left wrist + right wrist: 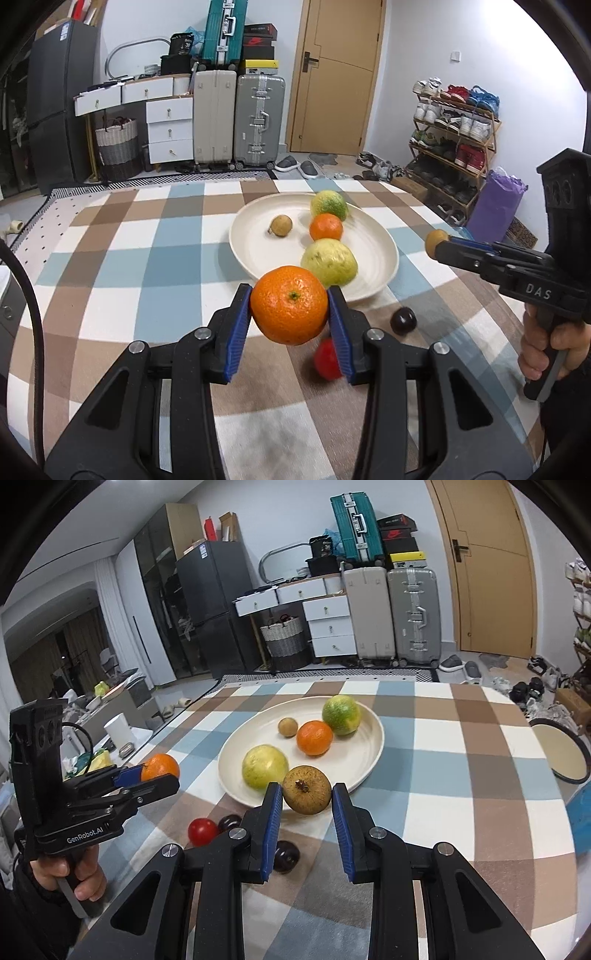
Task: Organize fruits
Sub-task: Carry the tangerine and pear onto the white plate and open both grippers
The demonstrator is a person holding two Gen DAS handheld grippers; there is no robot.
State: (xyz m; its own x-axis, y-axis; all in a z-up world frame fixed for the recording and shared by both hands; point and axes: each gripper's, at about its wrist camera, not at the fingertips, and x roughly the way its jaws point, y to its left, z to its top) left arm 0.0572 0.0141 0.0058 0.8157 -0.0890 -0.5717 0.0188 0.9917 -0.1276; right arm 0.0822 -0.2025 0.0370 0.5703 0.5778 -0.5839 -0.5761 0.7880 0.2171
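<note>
Over the checked tablecloth [147, 258], the cream round plate [255, 254] lies just ahead of both grippers: the left gripper [290, 306] clasps a glossy orange mandarin [289, 304], the right gripper [306, 794] a small brown round fruit [306, 789].

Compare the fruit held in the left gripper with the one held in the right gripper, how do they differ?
The mandarin in the left gripper is bright orange; the brown fruit in the right gripper is dull tan. The mandarin looks glossy and dimpled, the brown fruit matte and rough. The mandarin shows a small green stem scar, the brown fruit a dark dried calyx. Both are round, gripped between blue fingers, and held near the plate.
</note>
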